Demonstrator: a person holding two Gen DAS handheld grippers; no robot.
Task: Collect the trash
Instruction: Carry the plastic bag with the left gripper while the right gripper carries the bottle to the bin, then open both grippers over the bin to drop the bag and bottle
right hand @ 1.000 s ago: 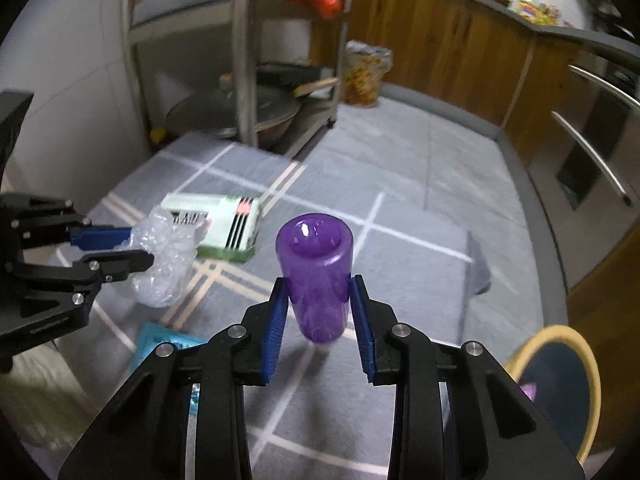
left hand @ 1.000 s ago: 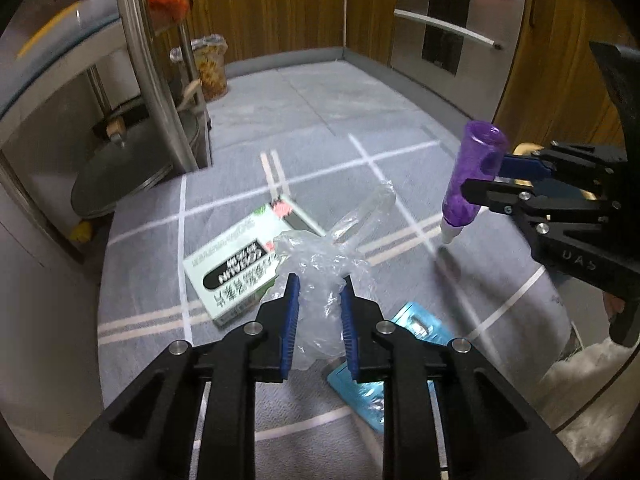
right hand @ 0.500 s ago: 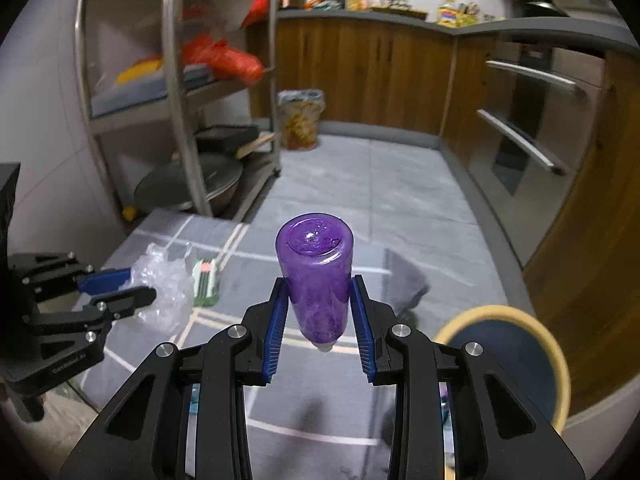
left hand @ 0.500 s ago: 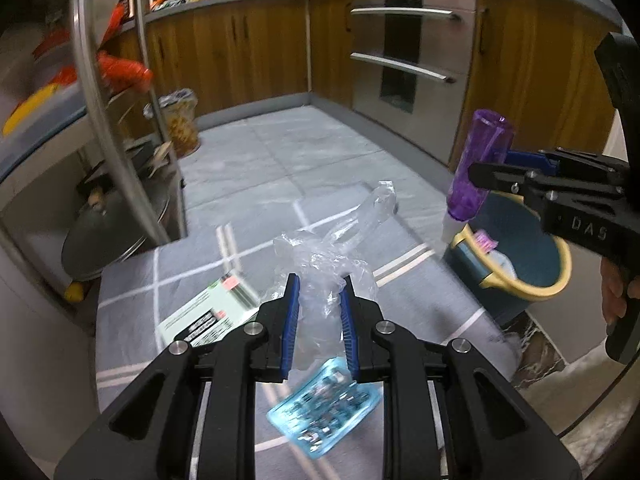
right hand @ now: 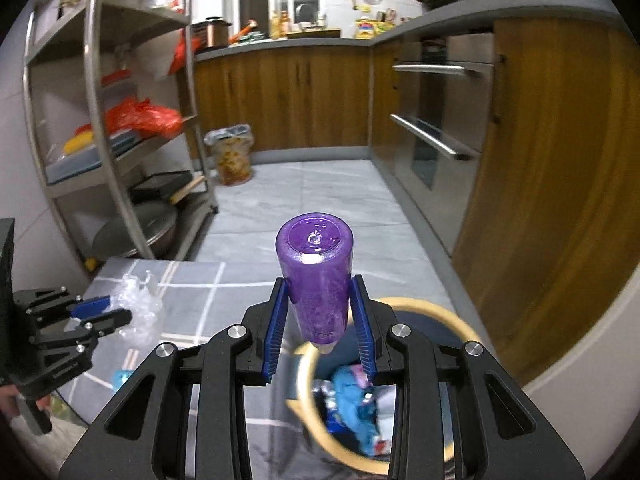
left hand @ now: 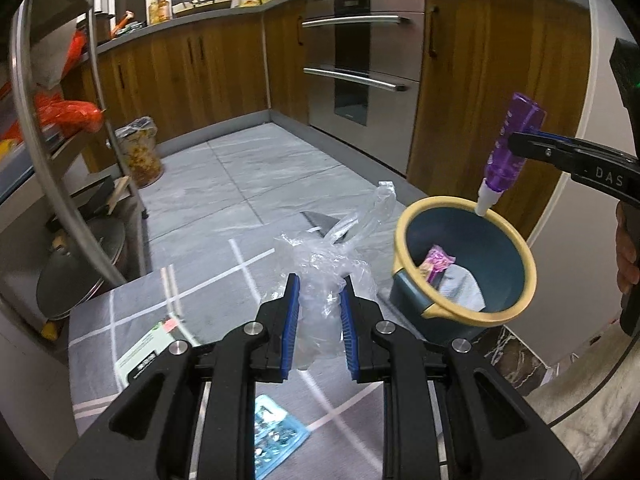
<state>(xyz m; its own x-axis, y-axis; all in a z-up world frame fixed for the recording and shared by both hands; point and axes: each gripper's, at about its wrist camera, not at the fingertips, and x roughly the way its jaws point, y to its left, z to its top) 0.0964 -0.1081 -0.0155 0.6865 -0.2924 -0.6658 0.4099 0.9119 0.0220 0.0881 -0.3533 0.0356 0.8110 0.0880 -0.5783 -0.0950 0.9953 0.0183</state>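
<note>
Both loads have swung over from the table: the right hand-held gripper point(right hand: 320, 324) now pinches the purple bottle point(right hand: 318, 280) cap-down above the bin point(left hand: 520, 248) (ready to drop). The left hand-held gripper point(left hand: 318, 316), clamping crumpled plastic wrap point(left hand: 324, 276), arrives just beside it.

White letters "DAS" on the right gripper point(left hand: 532, 145) body, box print unreadable

Left gripper point(left hand: 319, 314) raised level, blue pads clamped on crumpled clear plastic bag point(left hand: 326, 276) | right gripper point(right hand: 323, 330) up beside it on the right, pads pinching purple bottle point(right hand: 318, 280) held cap-down | bare fingers point(left hand: 626, 256) wrapped round right gripper's handle | both held in the air, well apart
</note>
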